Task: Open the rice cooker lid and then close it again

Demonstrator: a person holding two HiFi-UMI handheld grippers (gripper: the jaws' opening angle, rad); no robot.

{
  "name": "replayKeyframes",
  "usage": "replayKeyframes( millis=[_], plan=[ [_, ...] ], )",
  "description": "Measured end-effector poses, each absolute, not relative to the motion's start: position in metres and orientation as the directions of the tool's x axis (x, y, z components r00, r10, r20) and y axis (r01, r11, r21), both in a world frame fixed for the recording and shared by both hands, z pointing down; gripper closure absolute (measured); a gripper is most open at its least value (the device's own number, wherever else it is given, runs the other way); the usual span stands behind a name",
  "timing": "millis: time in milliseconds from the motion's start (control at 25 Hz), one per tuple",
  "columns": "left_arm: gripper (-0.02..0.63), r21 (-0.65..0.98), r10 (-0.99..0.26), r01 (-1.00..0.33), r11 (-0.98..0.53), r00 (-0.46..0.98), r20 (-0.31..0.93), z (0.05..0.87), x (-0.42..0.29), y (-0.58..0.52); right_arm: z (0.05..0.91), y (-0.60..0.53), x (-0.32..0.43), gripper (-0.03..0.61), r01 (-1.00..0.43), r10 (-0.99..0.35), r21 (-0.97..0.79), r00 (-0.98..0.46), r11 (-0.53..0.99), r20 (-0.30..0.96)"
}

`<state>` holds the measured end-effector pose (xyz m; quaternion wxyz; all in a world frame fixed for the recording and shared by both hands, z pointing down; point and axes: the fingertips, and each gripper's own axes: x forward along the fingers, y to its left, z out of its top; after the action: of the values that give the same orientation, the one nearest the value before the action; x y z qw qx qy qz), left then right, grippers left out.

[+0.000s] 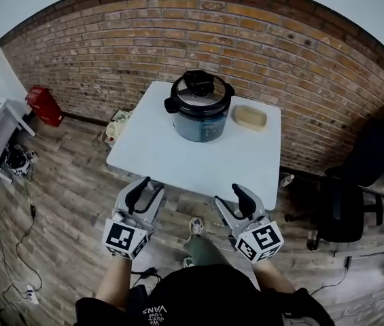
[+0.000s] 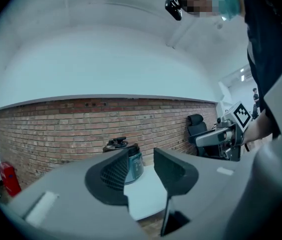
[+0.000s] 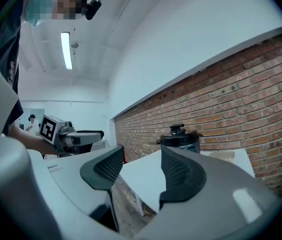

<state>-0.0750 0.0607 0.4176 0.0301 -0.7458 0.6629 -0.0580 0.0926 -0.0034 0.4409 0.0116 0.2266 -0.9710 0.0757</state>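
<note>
Well beyond left claw and right claw, both spread, empty: closed rice cooker on table.

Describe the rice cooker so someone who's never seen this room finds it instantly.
Find the white table before the brick wall. The rice cooker sits near its far edge. Unlike the flat beige dish beside it, it is tall, round and blue-grey with a black-handled lid.

Red brick wall at back, plain white wall above it; wood plank floor; white table near the bricks; black office chair right; red object left; ceiling tube light lit
</note>
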Motion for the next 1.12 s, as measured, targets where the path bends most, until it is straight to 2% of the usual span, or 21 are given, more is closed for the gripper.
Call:
replayKeyframes(
  millis=[160, 280, 440, 1120],
  plan=[
    [0.583, -0.073, -0.996, -0.994, -0.083, 0.081, 0.032, 0.422, -0.064, 0.092, 0.442, 0.022, 0.100, 0.389, -0.428, -0.422, -0.129, -0.904, 0.895, 0.071],
    [0.612, -0.061, -0.997, -0.995, -0.077, 0.075, 0.022, 0.423, -0.053, 0.106, 0.441, 0.031, 0.101, 0.460, -0.417, -0.411, -0.108, -0.908, 0.902, 0.076],
    [0.612, -0.032, -0.998, -0.997, -0.064, 0.063, 0.021, 0.437, -0.040, 0.117, 0.444, 0.034, 0.106, 0.570, -0.401, -0.394, -0.104, -0.916, 0.910, 0.082],
    [0.612, -0.002, -0.996, -0.999, 0.049, -0.049, 0.081, 0.457, 0.031, 0.094, 0.465, -0.001, 0.176, 0.574, -0.337, -0.318, -0.115, -0.936, 0.934, 0.153]
  ],
)
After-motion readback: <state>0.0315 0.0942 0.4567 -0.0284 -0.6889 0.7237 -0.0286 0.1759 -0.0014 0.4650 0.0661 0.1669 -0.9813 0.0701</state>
